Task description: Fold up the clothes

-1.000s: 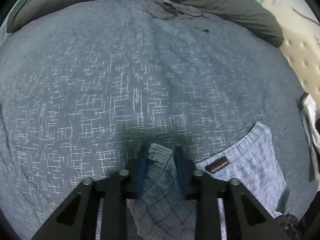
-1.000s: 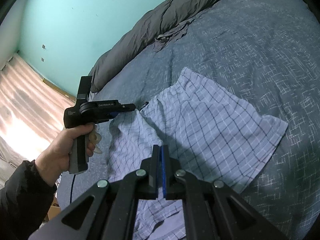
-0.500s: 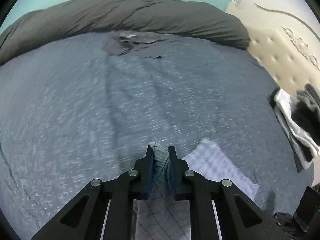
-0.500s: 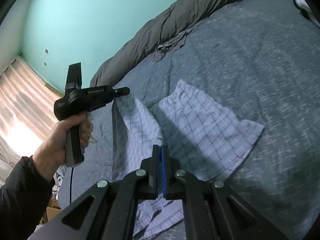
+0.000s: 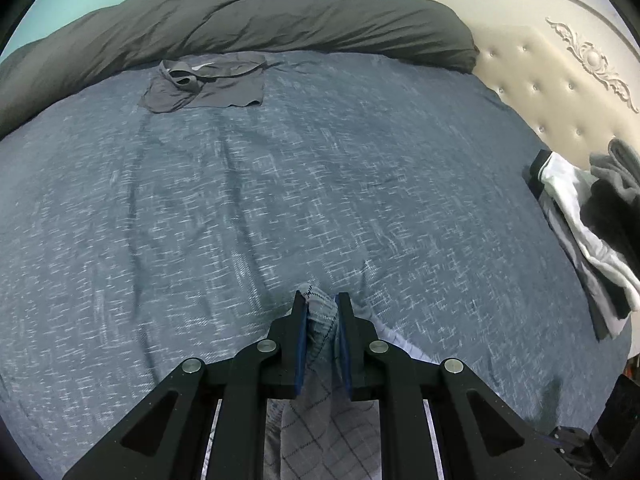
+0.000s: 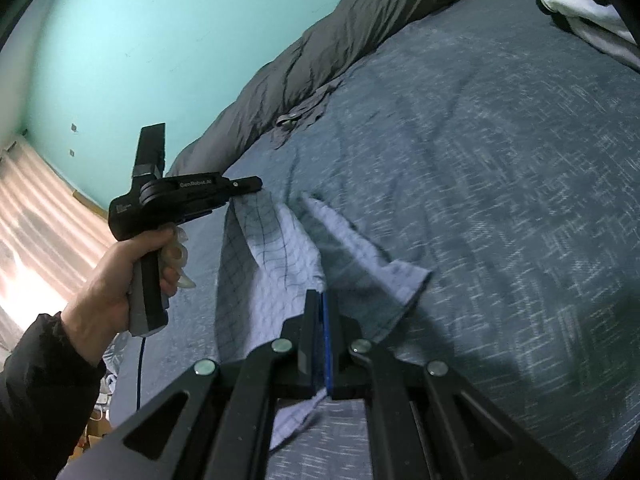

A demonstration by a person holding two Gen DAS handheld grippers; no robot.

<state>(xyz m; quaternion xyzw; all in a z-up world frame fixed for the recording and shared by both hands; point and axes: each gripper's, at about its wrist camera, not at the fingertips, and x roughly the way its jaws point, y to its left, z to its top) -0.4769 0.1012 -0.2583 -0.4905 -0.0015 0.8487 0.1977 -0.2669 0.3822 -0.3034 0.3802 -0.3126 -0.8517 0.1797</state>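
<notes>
Risk, as judged: slip of the checked shorts (image 6: 272, 264) out of either grip, given thin bunched cloth and a pull from two ends; uneven lift, hence a skewed fold or a dragged corner on the blue bedspread (image 5: 280, 184). Possible snag of the trailing hem against the bedspread.

Left gripper (image 5: 322, 312): jaws partly closed, clamped on the gathered waistband of the shorts; cloth bunched between the blue pads, rest hanging below. Held in a hand (image 6: 124, 280), raised above the bed.

Right gripper (image 6: 322, 320): jaws almost fully closed, pinching a thin edge of the same shorts.

Shorts: lifted at two points, slung between both grippers, lower part draped onto the bedspread.

Also present: grey garment (image 5: 208, 84) near the dark duvet (image 5: 240, 16); clothes pile (image 5: 584, 224) by the headboard (image 5: 560, 80).
</notes>
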